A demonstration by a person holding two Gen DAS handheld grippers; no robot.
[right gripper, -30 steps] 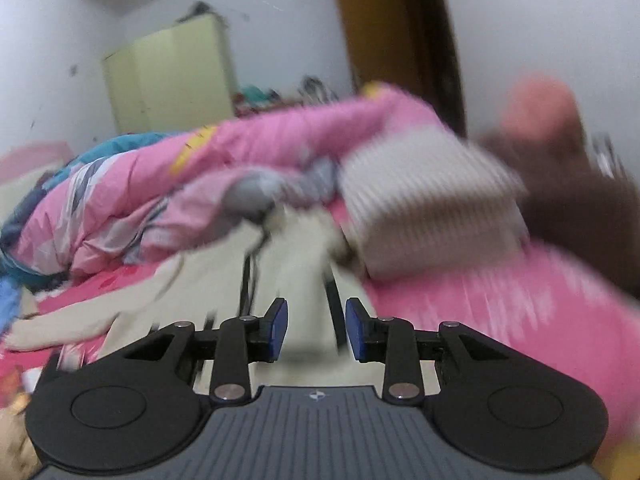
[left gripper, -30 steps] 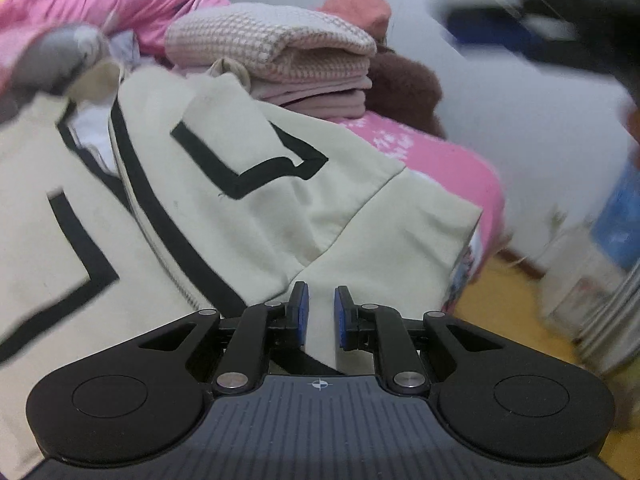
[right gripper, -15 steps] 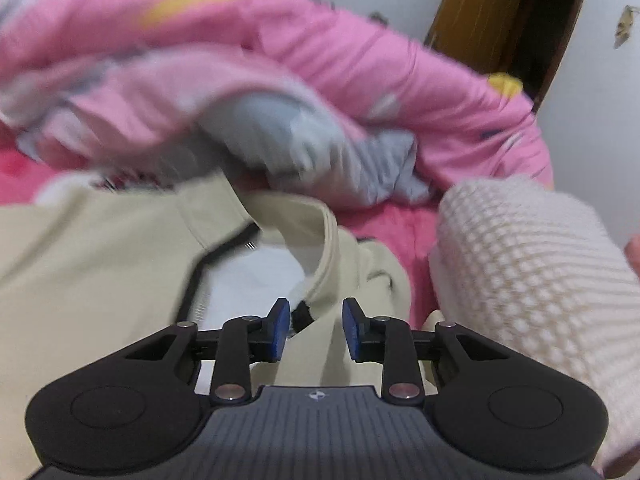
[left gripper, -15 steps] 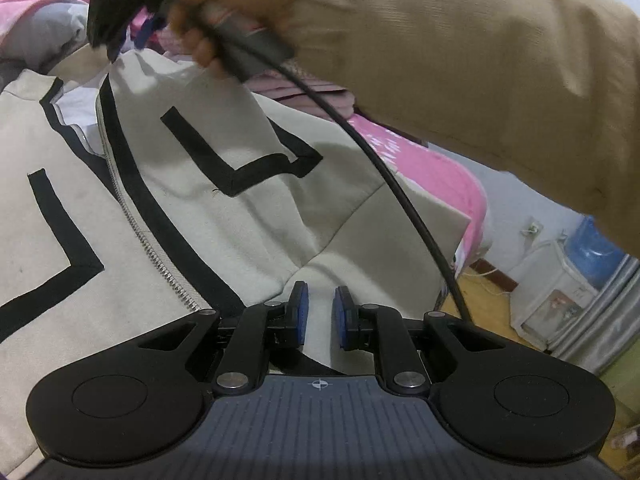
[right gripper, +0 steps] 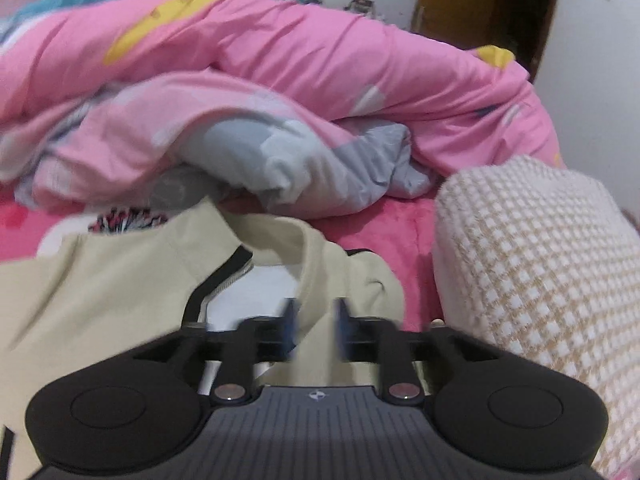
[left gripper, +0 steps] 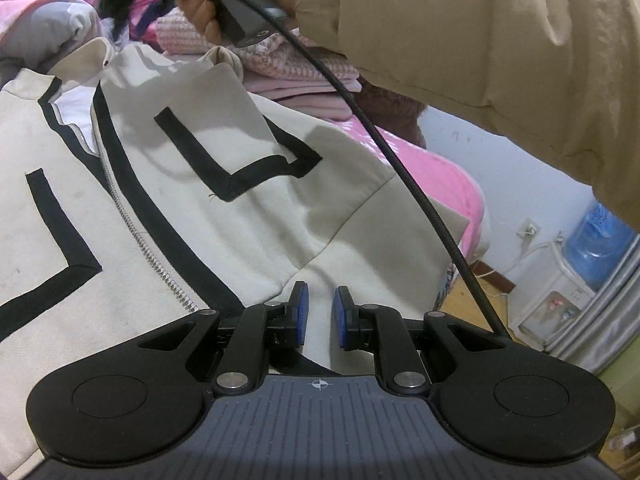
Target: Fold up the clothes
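A cream jacket [left gripper: 224,208] with black stripes and a zip lies spread on the bed. My left gripper [left gripper: 320,314] sits low at its right side, its jaws narrow and pinching a ridge of the cream cloth. A hand in a tan sleeve [left gripper: 480,40] holds my right gripper [left gripper: 132,26] over the far collar. In the right wrist view the right gripper [right gripper: 316,320] is blurred, and its jaws are opening with the jacket's collar [right gripper: 316,252] between them. The pads do not press on the cloth.
A stack of folded knitwear [right gripper: 532,260] stands just right of the collar. A rumpled pink quilt [right gripper: 300,64] fills the back of the bed. The gripper's black cable [left gripper: 400,168] hangs across the jacket. Past the bed's right edge are floor [left gripper: 468,300] and a water dispenser [left gripper: 592,256].
The right gripper has swung in from the right and down to the jacket's collar, and its jaws have widened. The sleeve now crosses the left wrist view. The left gripper has kept still.
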